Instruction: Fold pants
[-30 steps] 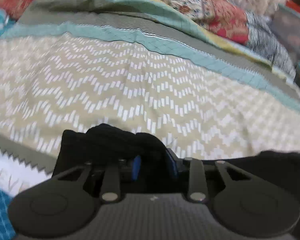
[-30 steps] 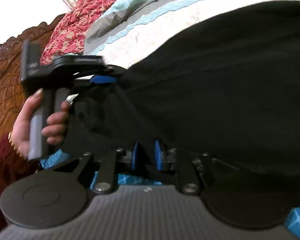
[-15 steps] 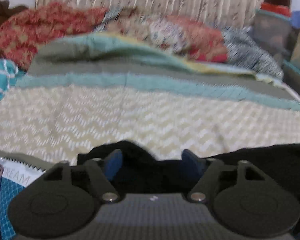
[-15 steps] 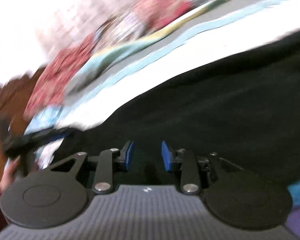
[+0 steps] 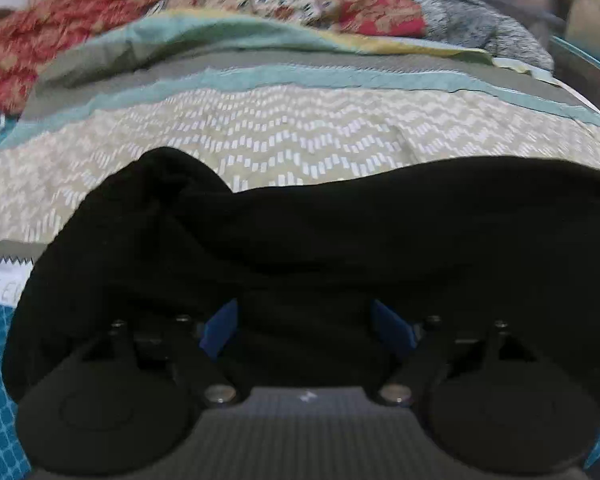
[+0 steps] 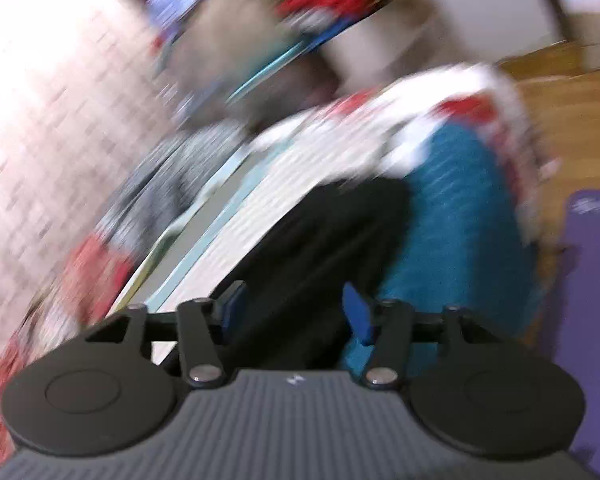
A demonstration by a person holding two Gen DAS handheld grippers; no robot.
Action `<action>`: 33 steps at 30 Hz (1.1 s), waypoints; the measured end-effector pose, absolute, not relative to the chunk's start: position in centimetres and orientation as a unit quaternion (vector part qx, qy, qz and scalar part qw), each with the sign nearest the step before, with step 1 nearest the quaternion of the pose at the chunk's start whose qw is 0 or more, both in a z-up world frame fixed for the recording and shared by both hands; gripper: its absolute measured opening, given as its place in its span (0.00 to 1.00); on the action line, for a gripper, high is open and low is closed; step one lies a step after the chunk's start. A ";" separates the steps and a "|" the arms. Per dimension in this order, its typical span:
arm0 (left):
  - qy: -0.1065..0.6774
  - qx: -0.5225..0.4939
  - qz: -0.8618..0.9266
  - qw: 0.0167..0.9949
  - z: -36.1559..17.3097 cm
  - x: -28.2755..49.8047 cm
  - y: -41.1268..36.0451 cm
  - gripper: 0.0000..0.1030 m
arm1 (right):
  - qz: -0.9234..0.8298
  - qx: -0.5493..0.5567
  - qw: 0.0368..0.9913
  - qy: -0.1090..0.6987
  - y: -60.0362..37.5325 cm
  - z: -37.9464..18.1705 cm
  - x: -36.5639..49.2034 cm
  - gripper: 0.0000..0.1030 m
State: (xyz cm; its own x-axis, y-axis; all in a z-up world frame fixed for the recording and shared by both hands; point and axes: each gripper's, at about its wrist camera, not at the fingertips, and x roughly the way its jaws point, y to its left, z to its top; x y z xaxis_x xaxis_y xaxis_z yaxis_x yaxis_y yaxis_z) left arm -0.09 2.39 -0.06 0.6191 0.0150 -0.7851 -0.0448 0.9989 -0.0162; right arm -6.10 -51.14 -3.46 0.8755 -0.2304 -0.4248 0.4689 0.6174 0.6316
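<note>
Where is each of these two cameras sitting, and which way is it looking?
Left wrist: sits on the left gripper, looking down along its opening blue fingers at the black pants on the zigzag bedspread, pillows beyond; no hand shows.
Right wrist: sits on the right gripper, badly blurred, looking along its opening fingers over the pants toward the bed's edge, a teal cloth and a wooden floor; no hand shows.
Both share the pants and the bedspread.
</note>
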 end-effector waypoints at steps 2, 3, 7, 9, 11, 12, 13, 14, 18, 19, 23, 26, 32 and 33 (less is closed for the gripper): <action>0.448 -0.033 0.024 0.893 0.1 0.6 2.7 0.79 | -0.214 0.404 0.876 0.153 -53.5 -4.5 -5.7 0.58; 0.452 -0.032 0.027 0.891 0.2 0.7 2.5 0.80 | -0.215 0.407 0.874 0.155 -54.5 -5.0 -5.4 0.58; 0.459 -0.023 0.039 0.887 0.0 0.6 1.8 0.80 | -0.203 0.386 0.883 0.173 -55.4 -5.5 -2.5 0.58; 0.462 -0.025 0.042 0.885 0.1 0.6 1.8 0.80 | -0.202 0.376 0.887 0.175 -55.8 -5.7 -2.8 0.58; 0.465 -0.022 0.046 0.884 0.1 0.7 1.7 0.81 | -0.205 0.365 0.891 0.175 -55.8 -5.6 -2.5 0.58; 0.466 -0.022 0.048 0.883 0.1 0.8 1.6 0.81 | -0.204 0.361 0.893 0.176 -55.8 -5.4 -2.4 0.58; 0.467 -0.022 0.050 0.882 0.1 1.0 1.6 0.82 | -0.203 0.357 0.894 0.177 -55.9 -5.4 -2.1 0.58; 0.468 -0.023 0.052 0.882 0.1 1.0 1.5 0.82 | -0.201 0.353 0.896 0.180 -56.1 -5.4 -1.8 0.58; 0.469 -0.024 0.054 0.881 0.0 1.2 1.5 0.83 | -0.196 0.341 0.898 0.194 -56.8 -5.1 -1.3 0.34; 0.469 -0.024 0.054 0.881 0.0 1.2 1.5 0.83 | -0.195 0.336 0.901 0.196 -56.9 -4.7 -1.4 0.27; 0.468 -0.028 0.053 0.881 0.2 1.1 1.7 0.83 | -0.191 0.295 0.920 0.172 -54.6 -1.8 -2.6 0.21; 0.470 -0.036 0.051 0.880 0.9 0.8 1.6 0.83 | -0.138 0.278 0.938 0.153 -51.6 0.7 -3.6 0.20; 0.418 -0.093 -0.030 0.903 4.2 -2.8 0.6 0.83 | 0.021 0.159 0.968 0.194 -40.4 2.4 -3.9 0.20; 0.413 -0.095 -0.041 0.905 4.6 -3.3 0.3 0.83 | 0.045 0.132 0.968 0.210 -38.3 1.9 -3.9 0.20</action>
